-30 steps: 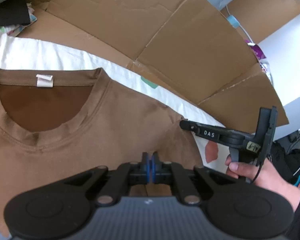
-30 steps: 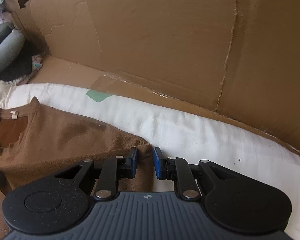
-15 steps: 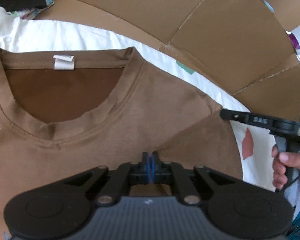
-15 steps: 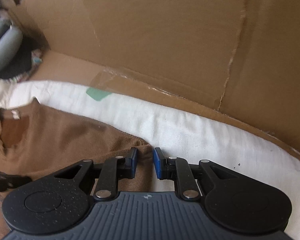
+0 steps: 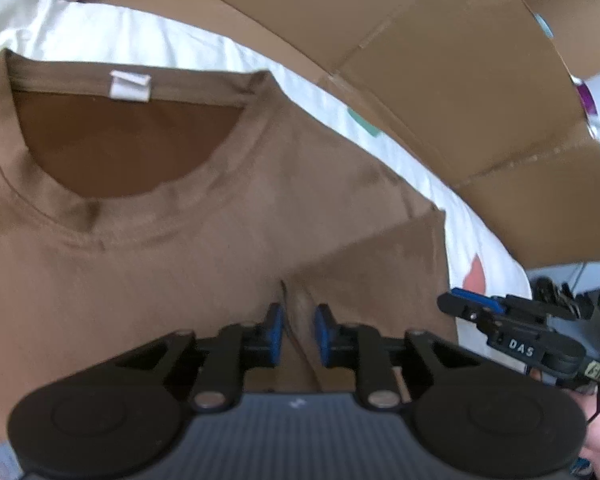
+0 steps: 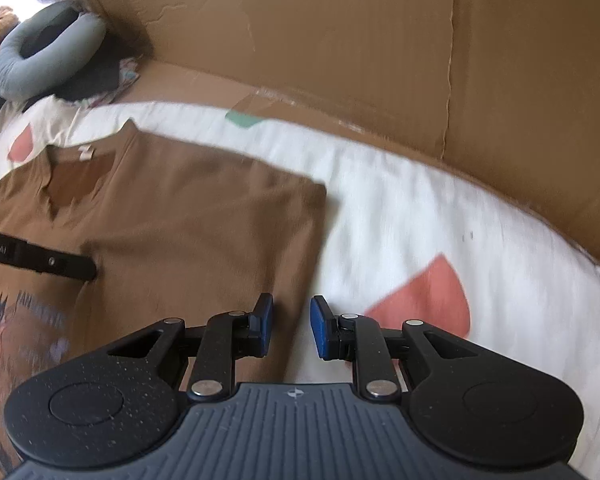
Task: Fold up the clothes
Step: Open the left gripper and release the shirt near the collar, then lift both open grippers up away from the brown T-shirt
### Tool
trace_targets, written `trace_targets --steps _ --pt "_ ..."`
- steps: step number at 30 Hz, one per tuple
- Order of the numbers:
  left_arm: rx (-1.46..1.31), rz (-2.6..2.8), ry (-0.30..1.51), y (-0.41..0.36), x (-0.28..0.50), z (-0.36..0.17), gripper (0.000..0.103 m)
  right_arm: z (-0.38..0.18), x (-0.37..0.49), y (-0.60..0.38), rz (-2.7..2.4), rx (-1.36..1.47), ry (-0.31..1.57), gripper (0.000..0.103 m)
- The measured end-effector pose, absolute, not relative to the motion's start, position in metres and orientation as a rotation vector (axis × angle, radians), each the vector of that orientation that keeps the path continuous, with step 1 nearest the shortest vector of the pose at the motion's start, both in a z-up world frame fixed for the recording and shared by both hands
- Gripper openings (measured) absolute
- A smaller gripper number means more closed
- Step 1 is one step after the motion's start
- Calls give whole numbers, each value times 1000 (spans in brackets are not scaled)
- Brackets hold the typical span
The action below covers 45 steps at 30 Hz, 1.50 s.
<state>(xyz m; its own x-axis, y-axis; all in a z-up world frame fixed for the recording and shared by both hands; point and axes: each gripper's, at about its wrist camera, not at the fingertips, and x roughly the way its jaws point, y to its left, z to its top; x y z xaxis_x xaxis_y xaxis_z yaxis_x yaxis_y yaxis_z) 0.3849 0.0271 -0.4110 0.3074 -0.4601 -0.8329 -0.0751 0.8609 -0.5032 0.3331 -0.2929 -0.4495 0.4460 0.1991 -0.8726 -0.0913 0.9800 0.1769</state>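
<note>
Left claw (image 5: pixel 296 330) has just been opened, pads apart over a small pinch of the brown t-shirt (image 5: pixel 180 248), nothing clamped; right claw (image 6: pixel 290 330) is held apart at the folded sleeve edge; shirt is laid flat on the white sheet (image 6: pixel 400 216)

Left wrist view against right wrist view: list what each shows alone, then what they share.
Only the left wrist view shows the right gripper from outside and its own left gripper, jaws just opened over a fabric ridge. Only the right wrist view shows the grey cushion, the shirt's printed graphic and a red heart patch. Both show the brown T-shirt, its white neck label, the white sheet and cardboard.
</note>
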Motion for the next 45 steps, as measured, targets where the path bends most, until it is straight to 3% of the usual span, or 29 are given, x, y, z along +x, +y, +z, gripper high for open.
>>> trace_targets --steps 12,25,30,35,45 --pt "-537 -302 1311 2 335 -412 33 -442 273 -278 217 30 1129 27" --pt "-450 -351 1383 -34 300 -418 33 -437 220 -283 188 61 1152 27" --pt "-414 -373 1333 -36 302 -400 32 -422 212 -286 175 94 1091 27" --pt "-382 -418 1264 -46 305 -390 27 -416 214 -281 185 121 1046 19" --pt "-237 -453 1323 -75 303 -410 25 -448 214 -260 186 106 1088 18"
